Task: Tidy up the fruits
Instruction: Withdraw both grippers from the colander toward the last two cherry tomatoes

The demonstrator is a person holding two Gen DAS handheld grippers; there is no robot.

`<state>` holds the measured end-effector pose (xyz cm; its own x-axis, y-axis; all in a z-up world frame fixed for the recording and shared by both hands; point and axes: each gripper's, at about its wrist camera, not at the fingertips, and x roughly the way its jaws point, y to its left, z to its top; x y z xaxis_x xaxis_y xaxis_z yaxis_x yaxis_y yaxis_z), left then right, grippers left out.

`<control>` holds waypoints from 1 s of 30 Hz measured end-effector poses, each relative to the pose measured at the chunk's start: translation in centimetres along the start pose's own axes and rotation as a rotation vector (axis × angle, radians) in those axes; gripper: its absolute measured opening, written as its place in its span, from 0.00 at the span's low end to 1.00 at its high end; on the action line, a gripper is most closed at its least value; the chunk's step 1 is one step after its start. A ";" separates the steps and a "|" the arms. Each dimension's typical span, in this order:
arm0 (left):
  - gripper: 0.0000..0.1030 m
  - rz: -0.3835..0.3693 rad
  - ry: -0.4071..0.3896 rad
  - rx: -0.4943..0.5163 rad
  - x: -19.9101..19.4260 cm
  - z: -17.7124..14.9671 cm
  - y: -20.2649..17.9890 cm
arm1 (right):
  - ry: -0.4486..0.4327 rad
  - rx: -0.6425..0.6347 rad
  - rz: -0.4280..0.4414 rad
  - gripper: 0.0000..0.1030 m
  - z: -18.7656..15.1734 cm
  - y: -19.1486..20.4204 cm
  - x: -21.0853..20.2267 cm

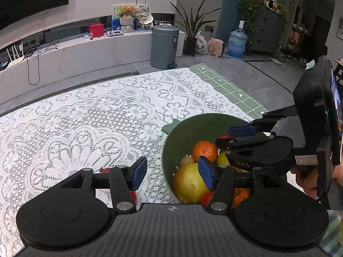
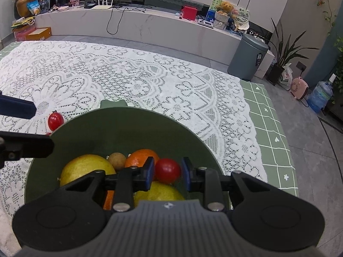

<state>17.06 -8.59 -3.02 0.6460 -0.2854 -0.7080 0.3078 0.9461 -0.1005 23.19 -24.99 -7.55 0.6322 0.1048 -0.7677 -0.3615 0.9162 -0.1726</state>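
Right wrist view, nearest first: the right gripper (image 2: 167, 174) was seen closed narrowly on a red cherry tomato (image 2: 168, 168), which was held between the blue pads (image 2: 149, 174) just above the fruit in the green bowl (image 2: 120, 128). Below and beside it a yellow pear (image 2: 85, 168), a second yellow fruit (image 2: 158, 192), an orange (image 2: 139, 157) and a small brown fruit (image 2: 116, 160) were already gathered in the bowl. The step in hand was judged to be the dropping of this tomato into the bowl.

From the left wrist, the left gripper (image 1: 172, 172) was shown with its jaws well apart and nothing between them, held over the bowl's near rim and the lace tablecloth (image 1: 85, 117). Just outside the bowl, two more cherry tomatoes (image 2: 55, 121) were left on the cloth, largely hidden under the left finger in the left view.

Next, the right jaws would need to be opened low over the pile, so that the tomato is not bounced out. The free left gripper would then have to be lowered and centred on a tomato on the cloth, which is small, round and likely to roll.
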 end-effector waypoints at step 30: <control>0.67 0.061 -0.078 -0.039 -6.7 -4.6 4.0 | -0.159 0.151 0.091 0.77 -1.8 7.1 -10.6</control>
<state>10.77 -2.14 -1.84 0.7160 -0.2364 -0.6569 0.2394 0.9670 -0.0871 12.70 -20.32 -1.80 0.7063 0.2384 -0.6666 -0.3229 0.9464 -0.0035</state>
